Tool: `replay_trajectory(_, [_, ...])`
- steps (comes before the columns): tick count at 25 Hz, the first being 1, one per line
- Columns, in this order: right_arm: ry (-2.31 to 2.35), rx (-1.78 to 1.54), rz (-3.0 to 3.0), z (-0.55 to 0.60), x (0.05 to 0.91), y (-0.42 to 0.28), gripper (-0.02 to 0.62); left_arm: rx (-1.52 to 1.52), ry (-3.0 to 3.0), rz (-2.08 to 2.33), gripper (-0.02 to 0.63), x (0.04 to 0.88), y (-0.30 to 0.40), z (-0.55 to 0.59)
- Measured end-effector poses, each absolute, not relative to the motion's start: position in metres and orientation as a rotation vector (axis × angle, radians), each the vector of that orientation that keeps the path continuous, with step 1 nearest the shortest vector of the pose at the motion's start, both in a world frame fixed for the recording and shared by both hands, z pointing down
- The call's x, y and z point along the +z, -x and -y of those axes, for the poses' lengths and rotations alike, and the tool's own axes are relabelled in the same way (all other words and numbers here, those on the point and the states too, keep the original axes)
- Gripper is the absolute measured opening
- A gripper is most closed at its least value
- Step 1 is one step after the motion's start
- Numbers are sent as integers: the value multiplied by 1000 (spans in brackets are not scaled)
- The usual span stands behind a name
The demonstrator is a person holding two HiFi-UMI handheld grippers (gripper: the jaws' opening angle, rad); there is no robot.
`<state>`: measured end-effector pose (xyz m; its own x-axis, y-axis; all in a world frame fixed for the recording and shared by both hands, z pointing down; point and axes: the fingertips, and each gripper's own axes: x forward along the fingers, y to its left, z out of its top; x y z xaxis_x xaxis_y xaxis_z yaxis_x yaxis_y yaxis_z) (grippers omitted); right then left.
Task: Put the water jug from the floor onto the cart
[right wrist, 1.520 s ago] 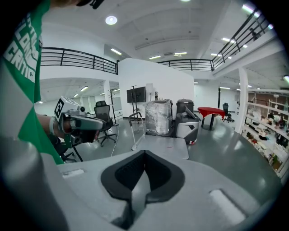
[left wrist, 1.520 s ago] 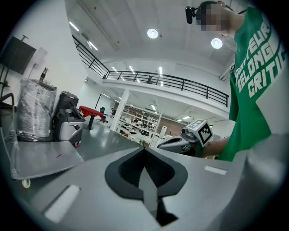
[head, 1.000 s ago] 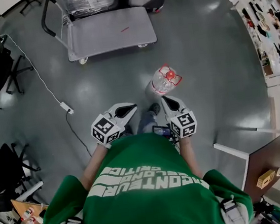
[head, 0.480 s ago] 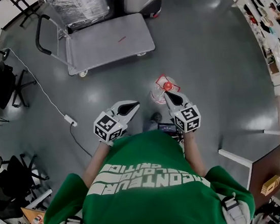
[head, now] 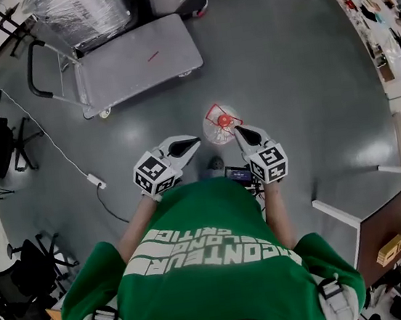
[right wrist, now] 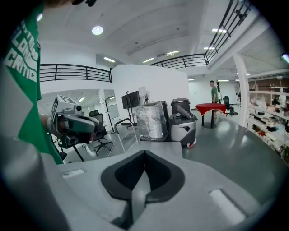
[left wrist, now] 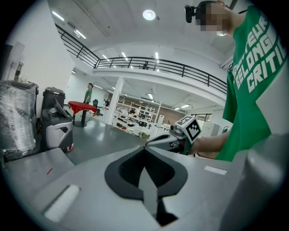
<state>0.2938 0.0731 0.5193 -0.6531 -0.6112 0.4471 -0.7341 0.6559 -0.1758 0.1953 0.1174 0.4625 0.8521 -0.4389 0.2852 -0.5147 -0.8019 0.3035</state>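
Jaws of both my grippers are pressed together, with nothing between them: the left gripper (head: 192, 143) and the right gripper (head: 239, 131) are both empty. I hold them in front of my body, pointing forward and a little down, one at each side of the water jug (head: 220, 123). I judge that I hold them so because I am coming to the jug and the grasp is not yet begun; the jaws must spread before they can take anything.

The jug stands upright on the floor (head: 298, 69), just ahead of my feet. In the head view the right tips lie very near its red cap, but whether they touch it I cannot tell.

The jug is of clear plastic, with a red cap and a red carrying frame on top. How much water is in it, I cannot see.

The cart (head: 137, 65) waits well apart from the jug, further ahead and to my left. Its flat deck carries nothing except a small red mark, so there is room for the jug. A bundle wrapped in film (head: 75, 15) stands beyond the handle end of the cart.
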Motion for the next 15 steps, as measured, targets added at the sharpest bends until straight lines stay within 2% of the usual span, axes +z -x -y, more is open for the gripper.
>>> replay_trajectory(7, [-1114, 507, 2468, -51, 527, -335, -8, 277, -2659, 645, 14, 464, -229, -95])
replay_trajectory(15, [-1090, 522, 2388, -46, 537, -321, -8, 282, -2628, 553, 14, 478, -219, -73])
